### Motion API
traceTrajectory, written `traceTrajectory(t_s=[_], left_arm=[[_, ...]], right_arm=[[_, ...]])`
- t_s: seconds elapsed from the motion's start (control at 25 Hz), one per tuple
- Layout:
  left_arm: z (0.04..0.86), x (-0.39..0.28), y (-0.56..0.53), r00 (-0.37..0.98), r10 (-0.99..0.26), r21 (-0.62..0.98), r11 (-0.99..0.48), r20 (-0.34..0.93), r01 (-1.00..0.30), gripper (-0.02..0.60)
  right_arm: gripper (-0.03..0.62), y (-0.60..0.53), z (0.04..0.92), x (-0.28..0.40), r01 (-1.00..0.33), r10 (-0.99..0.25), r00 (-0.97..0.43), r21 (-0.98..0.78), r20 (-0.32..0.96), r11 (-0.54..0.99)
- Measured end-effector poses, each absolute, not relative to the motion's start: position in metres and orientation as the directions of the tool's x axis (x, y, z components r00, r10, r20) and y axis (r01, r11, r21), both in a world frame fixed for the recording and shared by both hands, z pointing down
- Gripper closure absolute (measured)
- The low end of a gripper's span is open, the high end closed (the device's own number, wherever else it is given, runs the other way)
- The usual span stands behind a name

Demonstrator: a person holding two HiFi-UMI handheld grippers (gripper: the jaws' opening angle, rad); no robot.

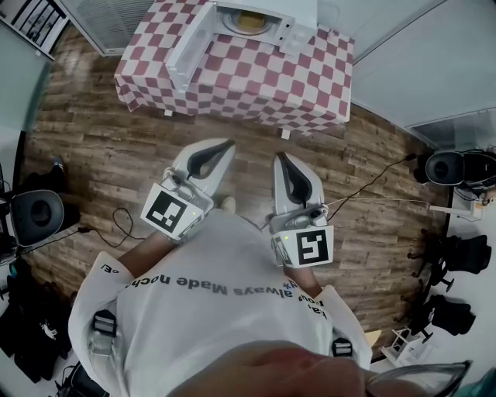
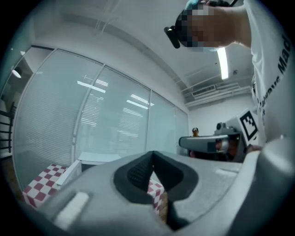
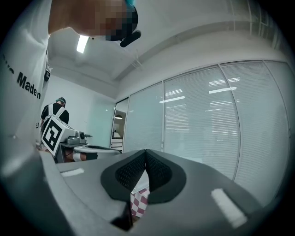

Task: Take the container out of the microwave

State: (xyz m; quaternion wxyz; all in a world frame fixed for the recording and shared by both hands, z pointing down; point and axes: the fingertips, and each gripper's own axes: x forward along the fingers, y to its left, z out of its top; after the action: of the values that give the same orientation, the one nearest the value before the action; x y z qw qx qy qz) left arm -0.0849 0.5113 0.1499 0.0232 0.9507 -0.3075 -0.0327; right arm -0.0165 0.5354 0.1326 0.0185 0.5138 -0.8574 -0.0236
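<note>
Your left gripper (image 1: 229, 143) has its black ribbed pads pressed together with nothing between them. Your right gripper (image 1: 277, 156) is likewise closed and empty. Both are held level in front of your white printed shirt (image 1: 225, 287), side by side and apart, tips pointing towards the table. Both are over the brown wood-plank floor (image 1: 101, 147), well short of the table. Your hands are hidden under the gripper bodies and the square-marker cubes.

The table with the red-and-white checked cloth (image 1: 256, 81) carries the white microwave oven (image 1: 298, 27), whose white door (image 1: 186, 50) stands swung open to the left. The yellowish round container (image 1: 249, 22) sits inside the cavity on a pale round plate. Only part of it shows: the frame's top edge cuts off the oven and the rear of the cavity, so its height and any lid cannot be made out.

Neither gripper view shows the container. Each shows only a sliver of checked cloth below the closed pads, with glass partition walls and blinds behind. A thin black cable (image 1: 372, 184) trails across the floor at right.
</note>
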Motion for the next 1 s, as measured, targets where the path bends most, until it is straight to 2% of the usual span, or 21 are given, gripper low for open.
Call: traceTrajectory(t_s=[0.48,1.0], left_arm=[[0.165,-0.044,0.514,0.788,-0.615,0.088,-0.787,-0.032,-0.611,0.578],[0.174,-0.050,0.476,0.784,-0.620,0.094,-0.783,-0.023,-0.615,0.578]], right_arm=[[0.592,0.536,0.145,0.028,-0.873,-0.875,-0.484,0.060,0.023,0.484],[0.592,0.499,0.156,0.016,-0.855,-0.855,-0.517,0.027,0.039,0.518]])
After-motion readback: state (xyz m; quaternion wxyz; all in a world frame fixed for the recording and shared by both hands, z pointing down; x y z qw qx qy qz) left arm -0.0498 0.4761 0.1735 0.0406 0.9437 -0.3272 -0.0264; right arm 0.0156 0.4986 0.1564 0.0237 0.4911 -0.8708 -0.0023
